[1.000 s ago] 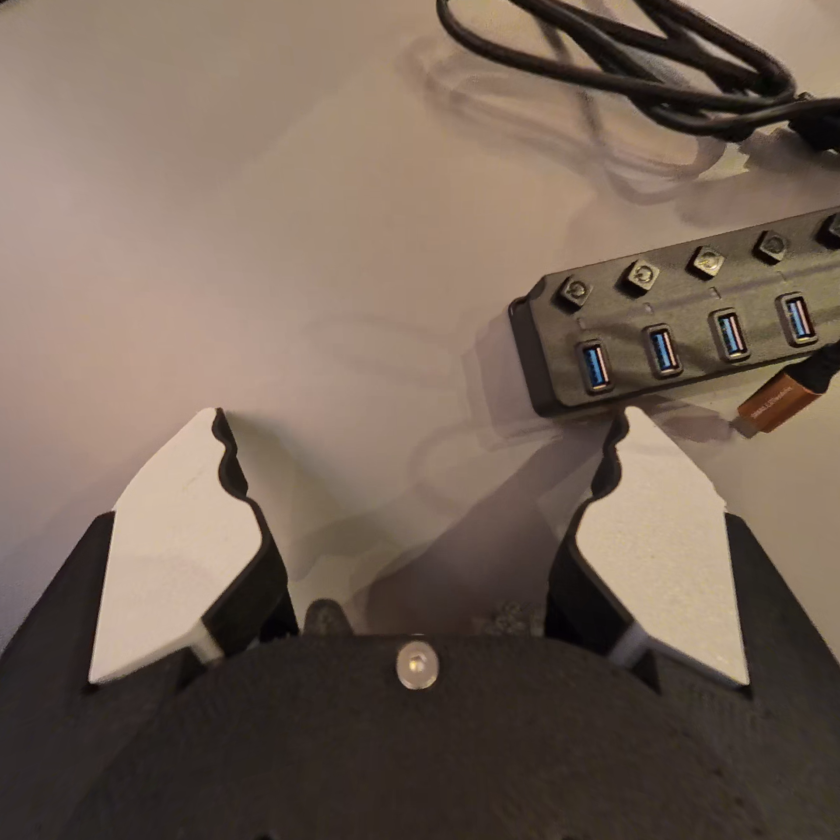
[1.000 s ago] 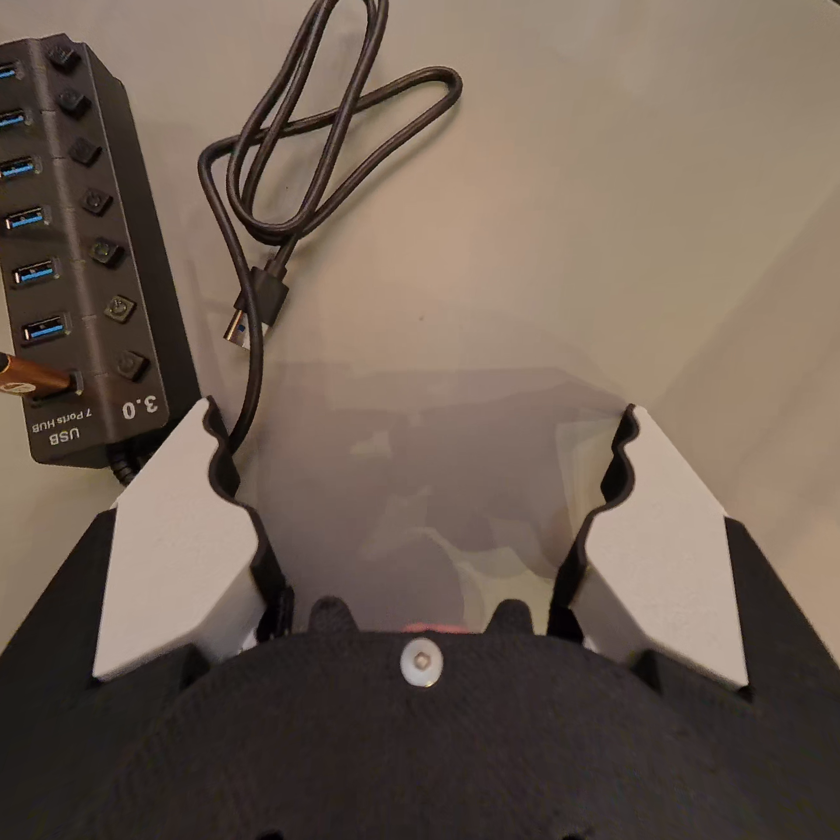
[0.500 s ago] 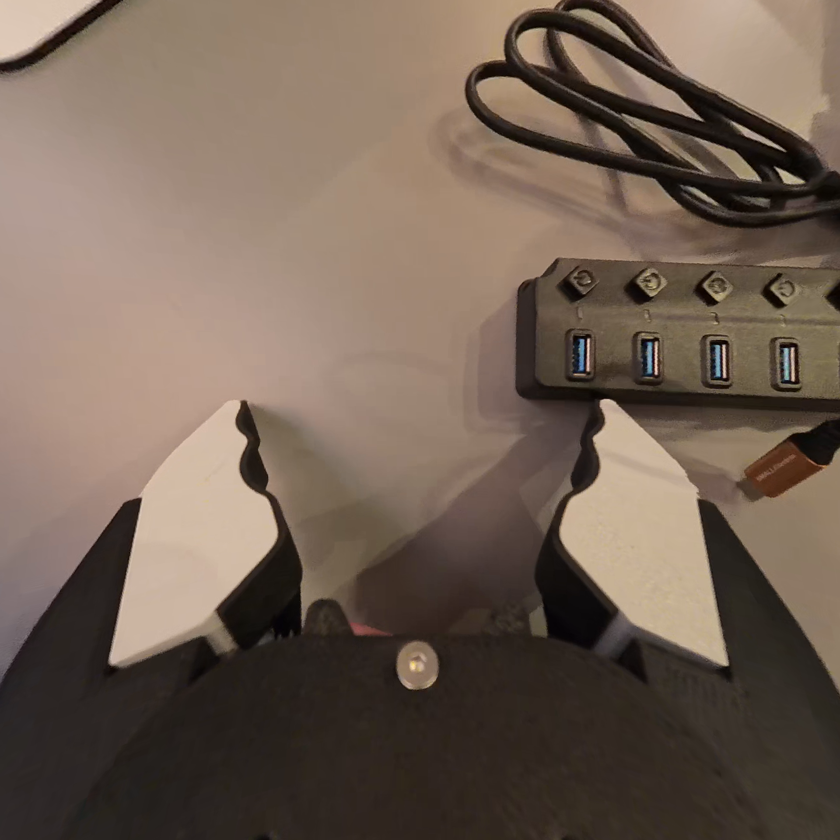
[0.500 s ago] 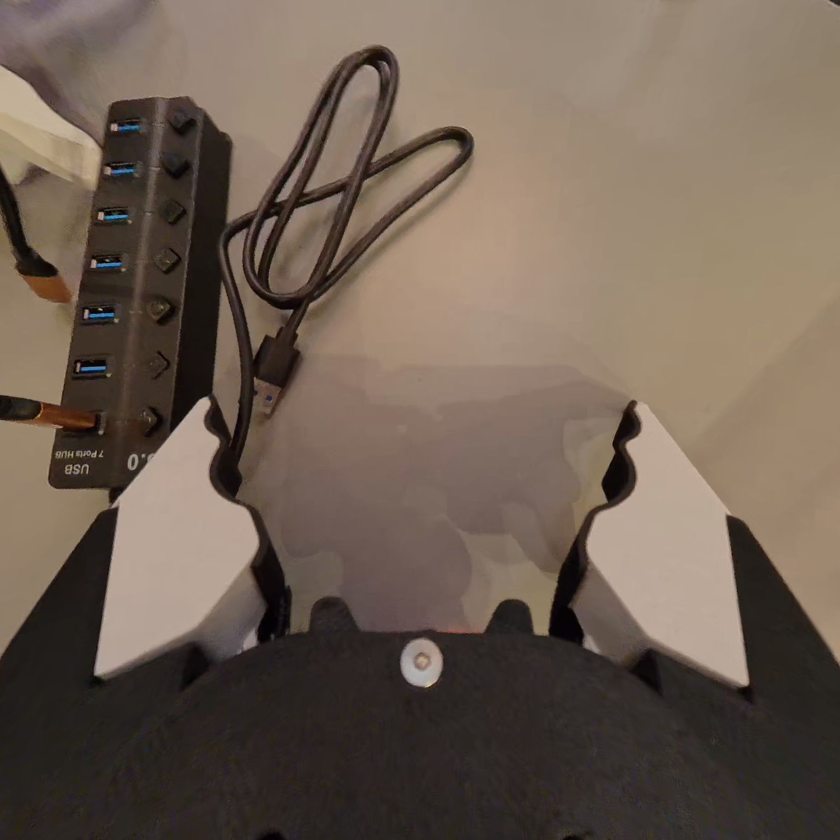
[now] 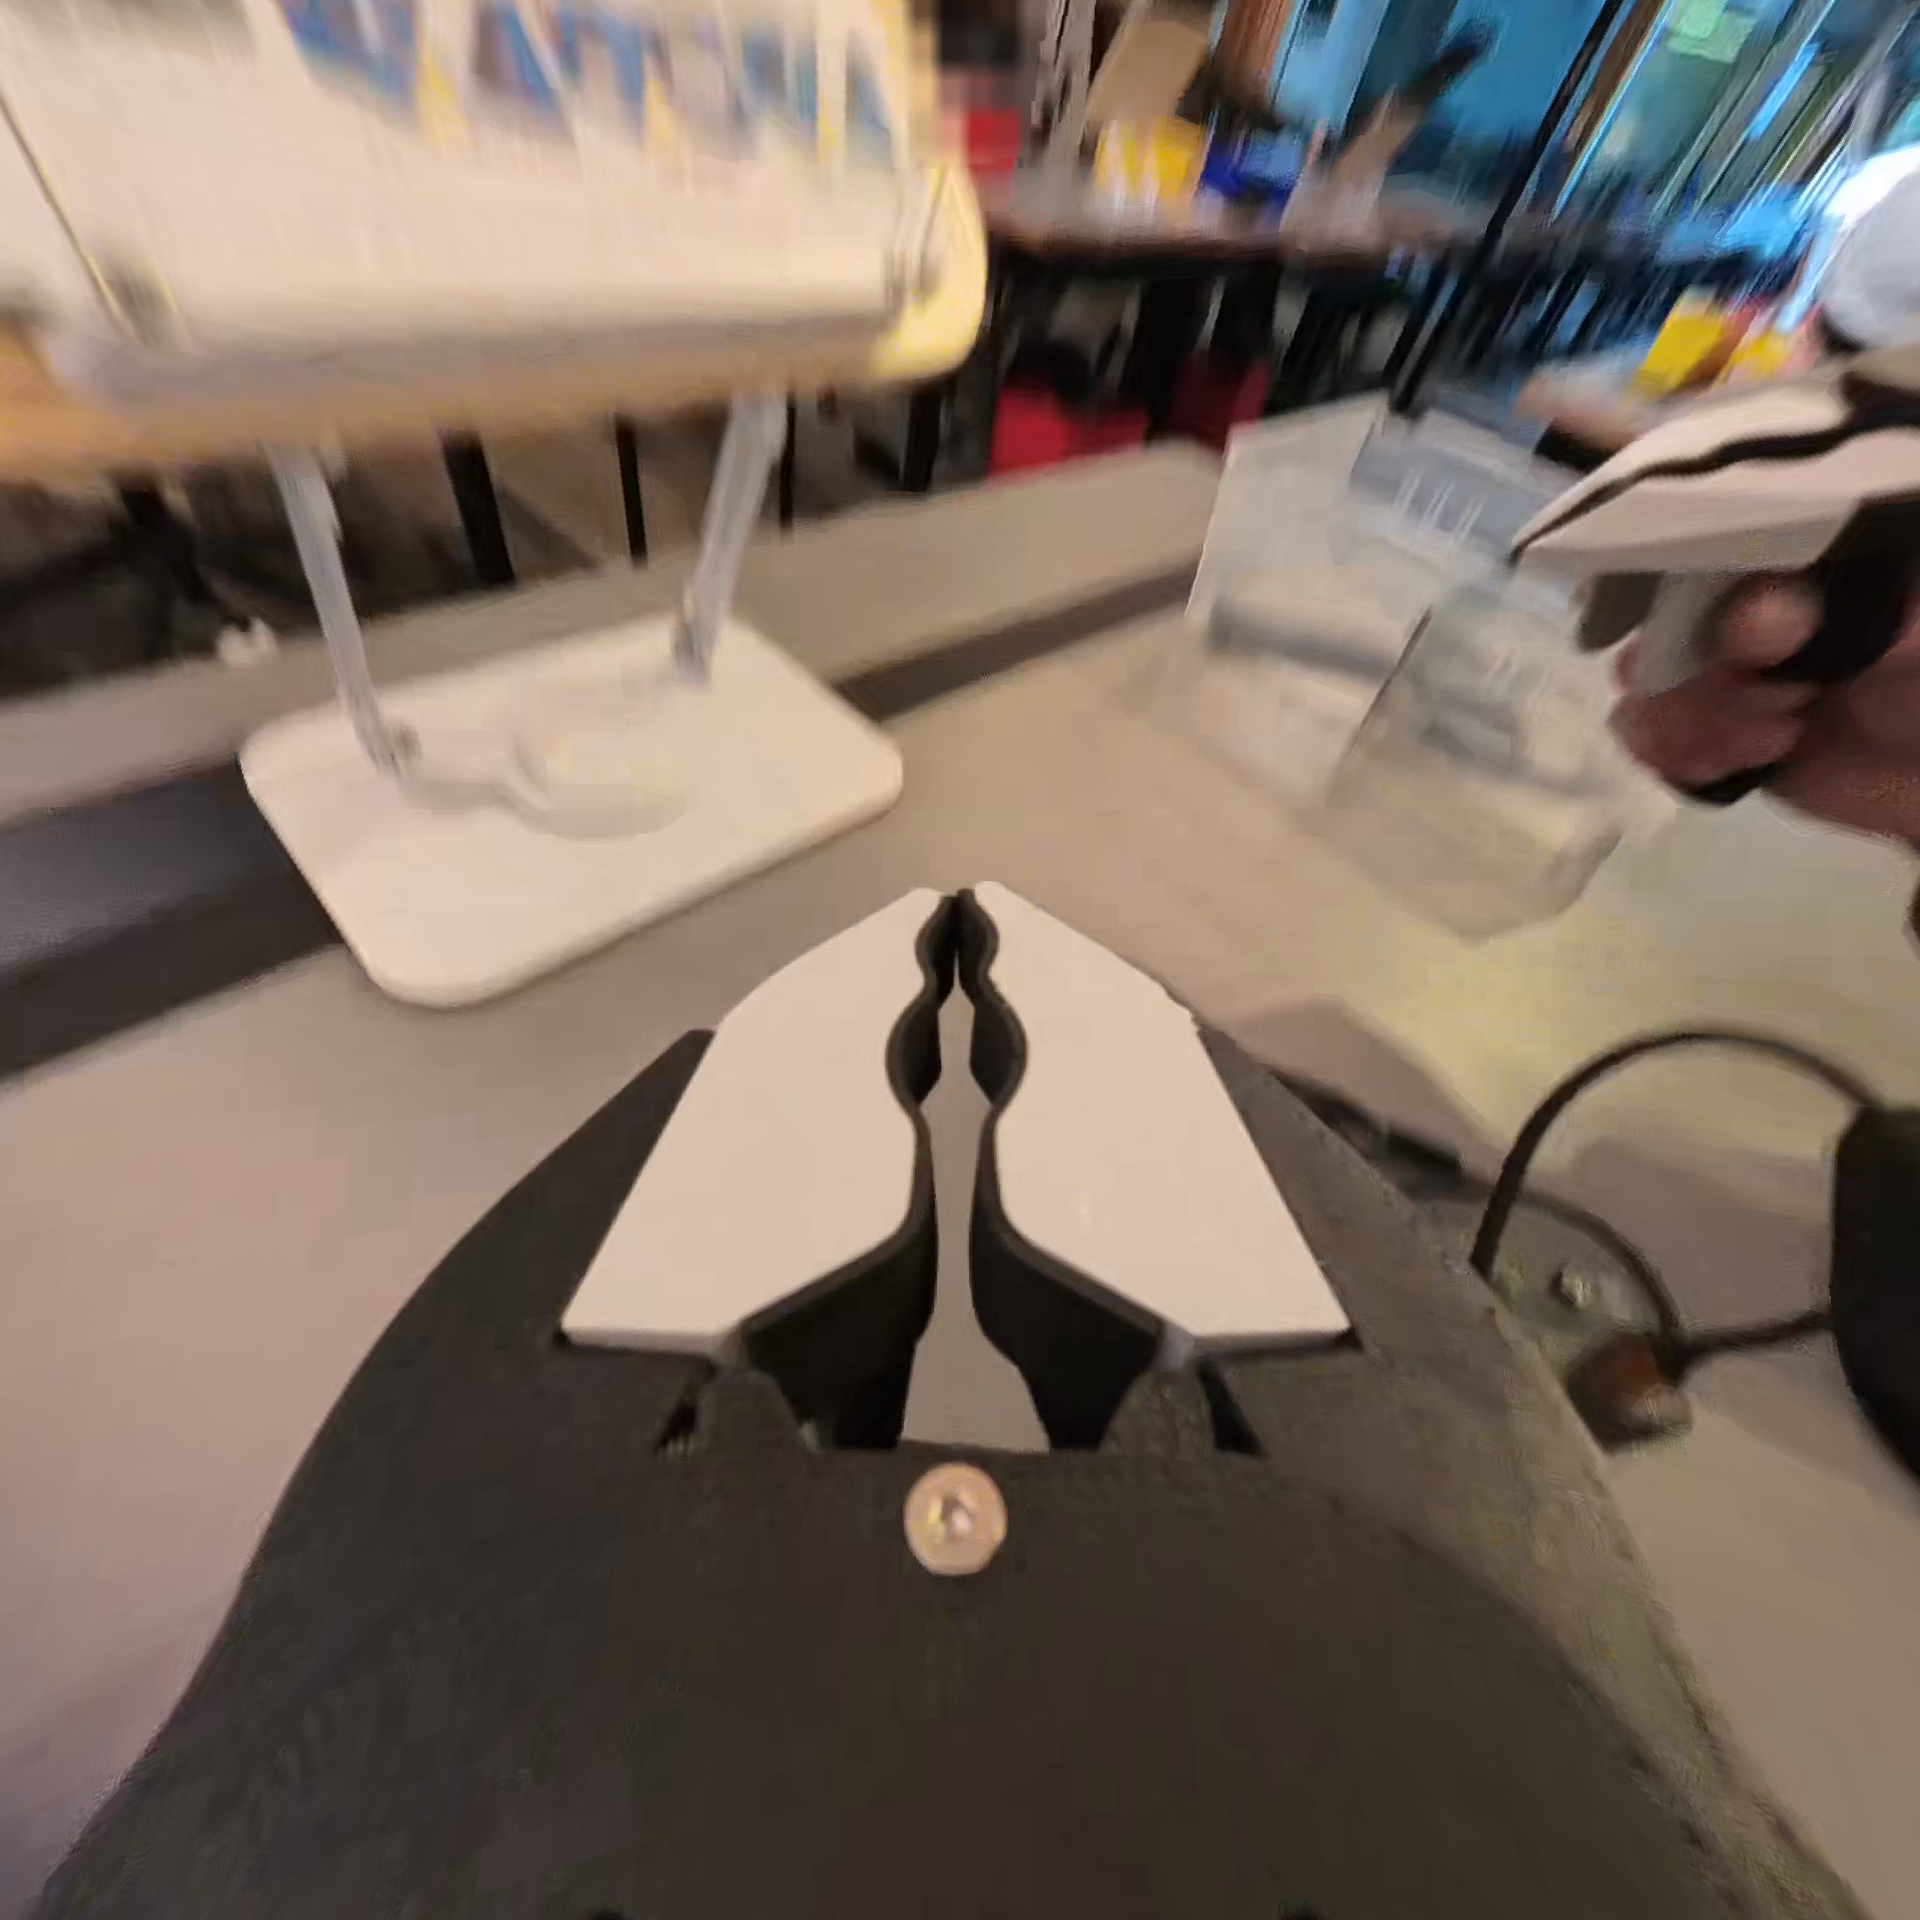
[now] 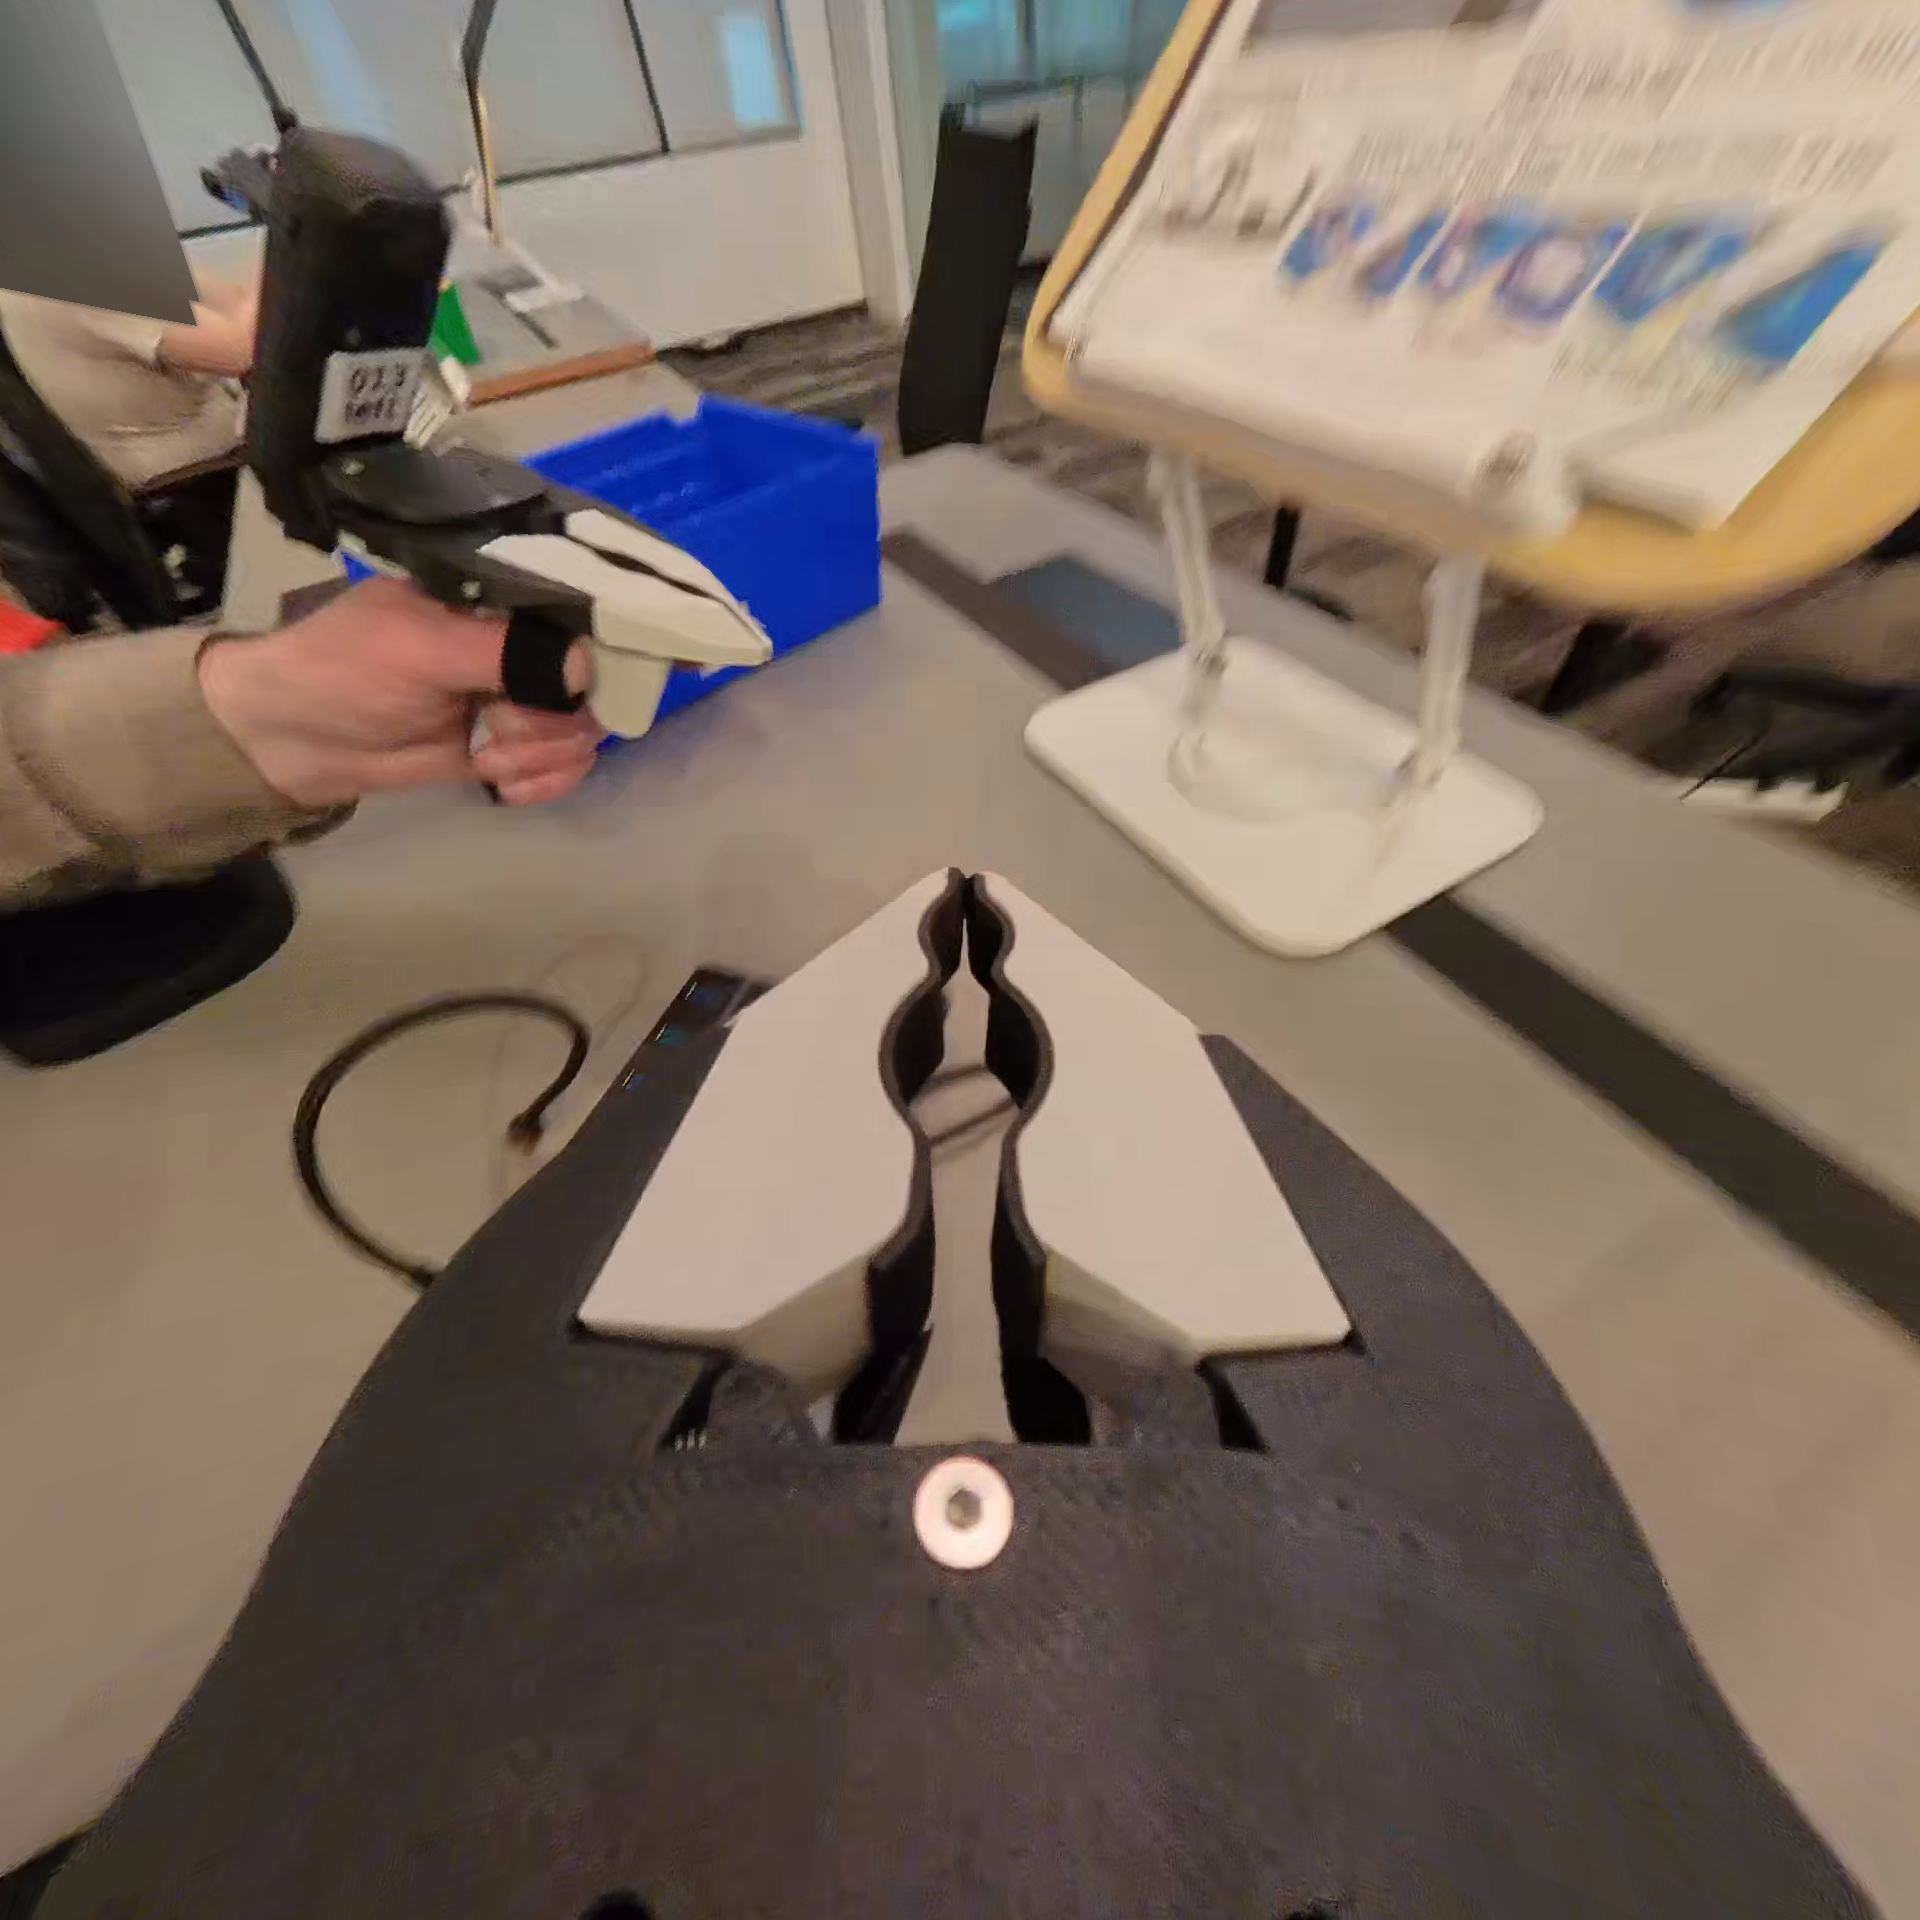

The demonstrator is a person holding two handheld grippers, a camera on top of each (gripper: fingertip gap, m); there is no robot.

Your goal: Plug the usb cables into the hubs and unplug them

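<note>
Hovering above the counter (image 6: 1351,1091), the left gripper (image 5: 956,902) and right gripper (image 6: 961,878) are both clenched on nothing. Under the right one lie the hub (image 6: 681,1023) and a black cable (image 6: 343,1081). Farther back stand a tilted board (image 6: 1507,312) and a blue bin (image 6: 727,488).

My left tool (image 5: 956,920) shows white fingers with black inner pads on a black body, and my right tool (image 6: 961,878) wears the same white and black. The bench (image 6: 935,790) is pale grey, crossed by a dark strip. On it I see a black cable (image 6: 312,1101), a black hub (image 6: 675,1034) with blue ports, a bright blue bin (image 6: 748,488), and a white stand (image 6: 1288,831) carrying a tan-edged board (image 6: 1455,281) with blurred blue patches.
</note>
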